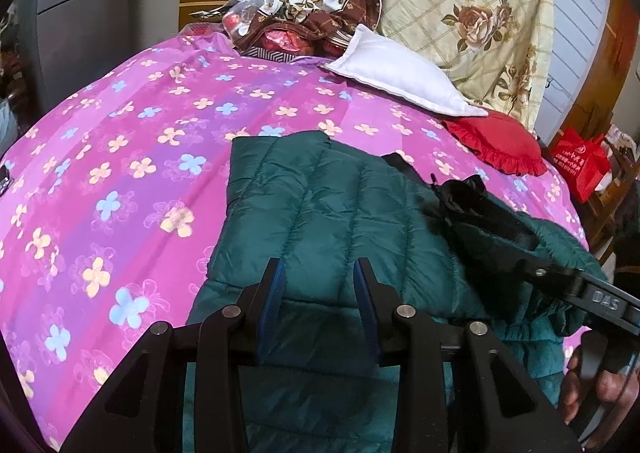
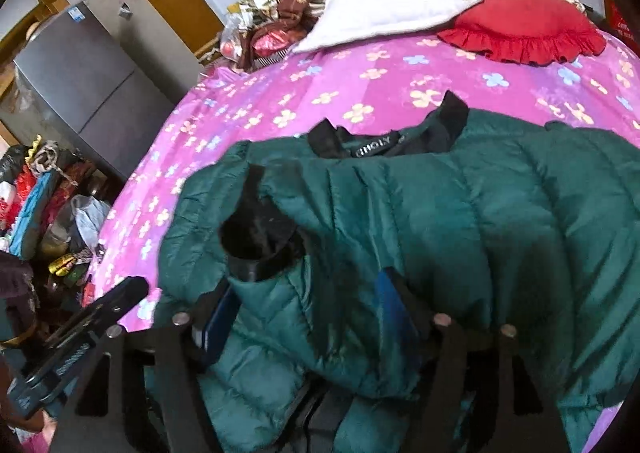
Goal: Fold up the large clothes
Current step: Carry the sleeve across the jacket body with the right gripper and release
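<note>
A dark green quilted puffer jacket [image 1: 320, 205] lies on a pink flowered bedspread [image 1: 120, 157]. My left gripper [image 1: 320, 273] hovers just above the jacket's near part, jaws open and empty. My right gripper also shows in the left wrist view at the right [image 1: 472, 197], reaching over the jacket. In the right wrist view the jacket [image 2: 460, 213] fills the foreground, its black collar [image 2: 384, 137] at the far edge. My right gripper [image 2: 308, 293] is open, with a green sleeve ending in a black cuff [image 2: 256, 237] bunched between its fingers.
A white pillow [image 1: 400, 69] and a red ruffled cushion [image 1: 496, 145] lie at the head of the bed, with a floral quilt [image 1: 472, 13] behind. Clutter and a grey cabinet [image 2: 80, 93] stand left of the bed. A red bag [image 1: 580, 165] is at the right.
</note>
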The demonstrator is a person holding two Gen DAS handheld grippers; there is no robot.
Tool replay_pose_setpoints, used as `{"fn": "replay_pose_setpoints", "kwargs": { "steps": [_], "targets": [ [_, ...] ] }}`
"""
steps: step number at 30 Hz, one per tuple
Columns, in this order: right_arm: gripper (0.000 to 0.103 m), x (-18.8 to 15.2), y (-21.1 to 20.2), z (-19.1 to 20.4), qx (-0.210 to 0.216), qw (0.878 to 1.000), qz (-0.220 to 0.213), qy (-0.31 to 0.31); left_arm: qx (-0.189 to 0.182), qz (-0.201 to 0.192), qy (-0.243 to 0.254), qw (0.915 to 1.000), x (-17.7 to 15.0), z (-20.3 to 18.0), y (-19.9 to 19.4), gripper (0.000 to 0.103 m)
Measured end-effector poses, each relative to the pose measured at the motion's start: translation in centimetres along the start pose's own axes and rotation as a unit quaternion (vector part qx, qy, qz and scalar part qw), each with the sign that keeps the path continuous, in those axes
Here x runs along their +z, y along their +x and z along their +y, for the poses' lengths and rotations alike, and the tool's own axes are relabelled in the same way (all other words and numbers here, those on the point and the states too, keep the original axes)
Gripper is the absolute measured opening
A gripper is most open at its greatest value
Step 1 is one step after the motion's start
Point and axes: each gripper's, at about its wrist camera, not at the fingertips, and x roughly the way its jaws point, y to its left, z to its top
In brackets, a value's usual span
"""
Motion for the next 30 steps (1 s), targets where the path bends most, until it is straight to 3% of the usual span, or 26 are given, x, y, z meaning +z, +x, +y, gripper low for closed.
{"fn": "replay_pose_setpoints", "kwargs": {
  "steps": [4, 6, 7, 10, 12, 18, 25, 27, 28, 29, 30],
  "targets": [
    [0.074, 0.1, -3.2, -0.2, -0.003, 1.0, -0.031, -0.001, -0.044, 0.0, -0.024, 0.9988, 0.2, -0.5, -0.6, 0.017],
    [0.08, 0.0, -5.0, -0.7, -0.009, 0.999, -0.045, 0.004, -0.068, 0.004, -0.033, 0.9971, 0.3, -1.2, -0.9, 0.018],
    [0.081, 0.0, -5.6, -1.0, -0.016, 0.999, -0.049, 0.006, -0.077, 0.004, -0.036, 0.9964, 0.4, -1.5, -0.9, 0.024],
    [0.085, -0.1, -8.3, -2.0, -0.058, 0.996, -0.074, -0.001, -0.1, 0.004, -0.042, 0.9941, 0.4, -2.9, -1.1, 0.032],
    [0.096, -0.3, -9.7, -2.4, -0.095, 0.992, -0.086, -0.012, -0.109, 0.009, -0.043, 0.9931, 0.3, -3.8, -1.0, 0.034],
    [0.098, -1.4, -13.9, -6.1, -0.072, 0.99, -0.116, 0.033, -0.108, 0.05, -0.029, 0.9925, -0.3, -7.0, 1.1, 0.038],
    [0.098, -2.6, -16.6, -9.2, -0.086, 0.988, -0.119, 0.047, -0.063, 0.072, -0.036, 0.9948, -1.0, -9.0, 4.6, 0.038],
    [0.098, -2.9, -17.1, -9.9, -0.094, 0.987, -0.122, 0.048, -0.068, 0.072, -0.035, 0.9944, -1.0, -9.1, 4.9, 0.033],
    [0.098, -3.0, -17.3, -10.3, -0.098, 0.986, -0.124, 0.049, -0.072, 0.067, -0.031, 0.9946, -0.9, -9.2, 4.9, 0.017],
    [0.098, -3.1, -17.6, -10.8, -0.103, 0.985, -0.127, 0.051, -0.071, 0.06, -0.024, 0.9953, -0.7, -9.4, 4.8, 0.008],
    [0.098, -3.1, -17.6, -11.1, -0.108, 0.985, -0.128, 0.053, -0.069, 0.056, -0.019, 0.9959, -0.5, -9.4, 4.6, 0.007]
  ]
}}
